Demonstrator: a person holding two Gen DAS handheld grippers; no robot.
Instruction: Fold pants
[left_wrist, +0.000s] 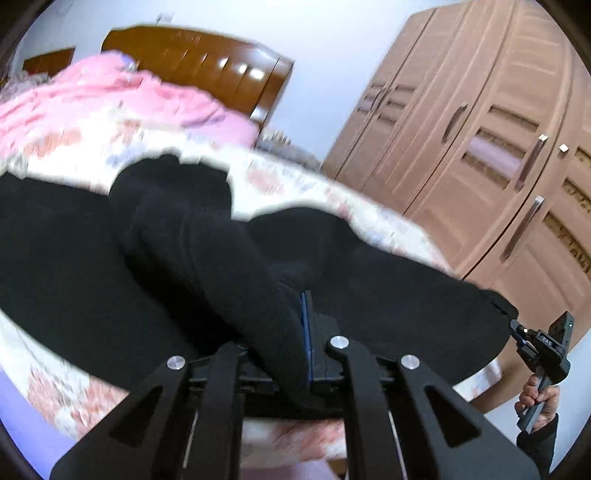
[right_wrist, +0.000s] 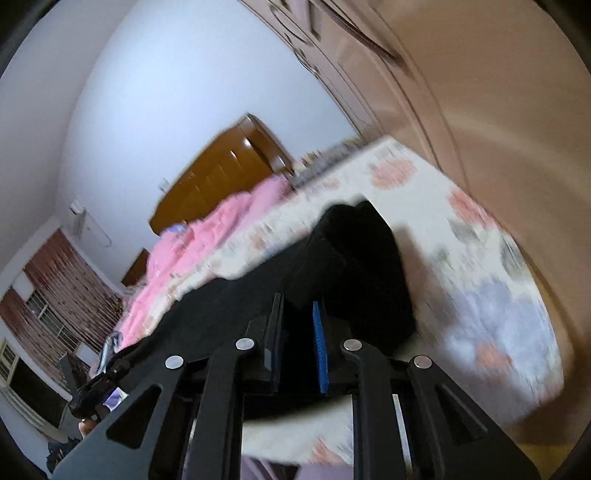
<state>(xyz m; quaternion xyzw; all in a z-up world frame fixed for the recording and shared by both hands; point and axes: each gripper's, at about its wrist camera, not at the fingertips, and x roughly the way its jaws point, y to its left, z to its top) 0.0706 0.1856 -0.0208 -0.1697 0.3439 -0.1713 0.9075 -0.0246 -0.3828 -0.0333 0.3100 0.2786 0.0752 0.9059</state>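
The black pants (left_wrist: 177, 236) hang and spread over the floral bed sheet (left_wrist: 303, 184). My left gripper (left_wrist: 295, 317) is shut on a thick fold of the pants; cloth covers its left finger and the blue pad (left_wrist: 305, 332) shows on the right. My right gripper (left_wrist: 517, 328) grips the far right edge of the pants in the left wrist view. In the right wrist view my right gripper (right_wrist: 299, 332) is shut on the pants (right_wrist: 354, 258), black cloth filling the gap between its fingers. The left gripper (right_wrist: 96, 387) shows at lower left.
A pink quilt (left_wrist: 110, 99) is bunched at the head of the bed before a brown headboard (left_wrist: 207, 62). A tall wooden wardrobe (left_wrist: 480, 140) stands right of the bed. A window and brick-pattern curtain (right_wrist: 62, 280) lie at the far left.
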